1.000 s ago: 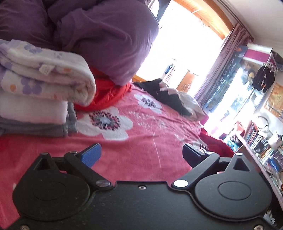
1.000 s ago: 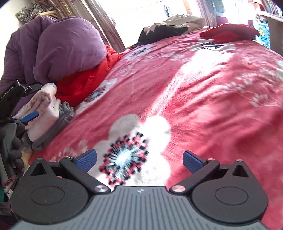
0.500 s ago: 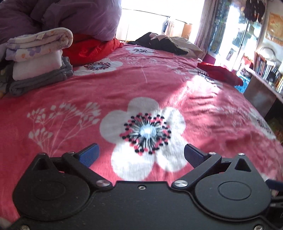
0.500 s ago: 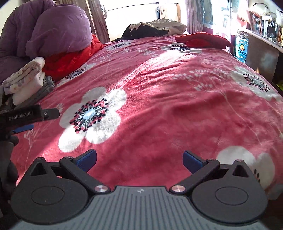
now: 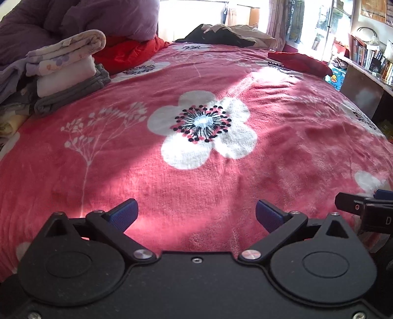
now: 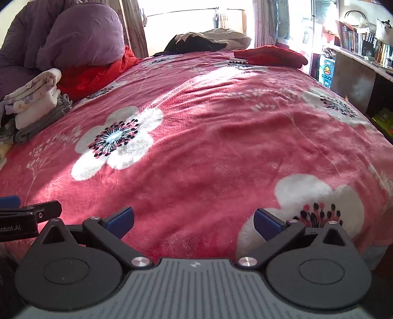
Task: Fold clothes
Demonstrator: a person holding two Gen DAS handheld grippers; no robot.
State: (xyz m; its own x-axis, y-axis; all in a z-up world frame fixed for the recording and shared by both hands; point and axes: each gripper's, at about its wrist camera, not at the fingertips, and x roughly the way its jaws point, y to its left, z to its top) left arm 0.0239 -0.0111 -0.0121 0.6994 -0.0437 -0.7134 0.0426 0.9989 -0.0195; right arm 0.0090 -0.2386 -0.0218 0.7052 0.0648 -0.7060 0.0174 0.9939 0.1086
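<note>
A stack of folded clothes (image 5: 66, 68) (image 6: 36, 103), floral piece on top of white and grey ones, rests at the left edge of the bed. A red garment (image 5: 302, 62) (image 6: 270, 56) lies unfolded at the far right, and a dark and beige pile (image 5: 226, 34) (image 6: 208, 40) sits at the far end. My left gripper (image 5: 196, 216) hangs open over the near edge of the red floral blanket (image 5: 122, 171), holding nothing. My right gripper (image 6: 194, 220) is open and empty beside it, over the blanket (image 6: 221, 137).
A purple duvet (image 5: 98, 17) (image 6: 83, 41) is heaped over an orange-red cloth (image 5: 127, 52) (image 6: 93, 73) at the back left. A desk with a bookshelf (image 5: 368, 61) (image 6: 363, 49) stands along the right side. A bright window is behind the bed's far end.
Both grippers have pulled back from the folded stack toward the near edge of the bed. They now face down the length of the blanket, side by side, still open.
</note>
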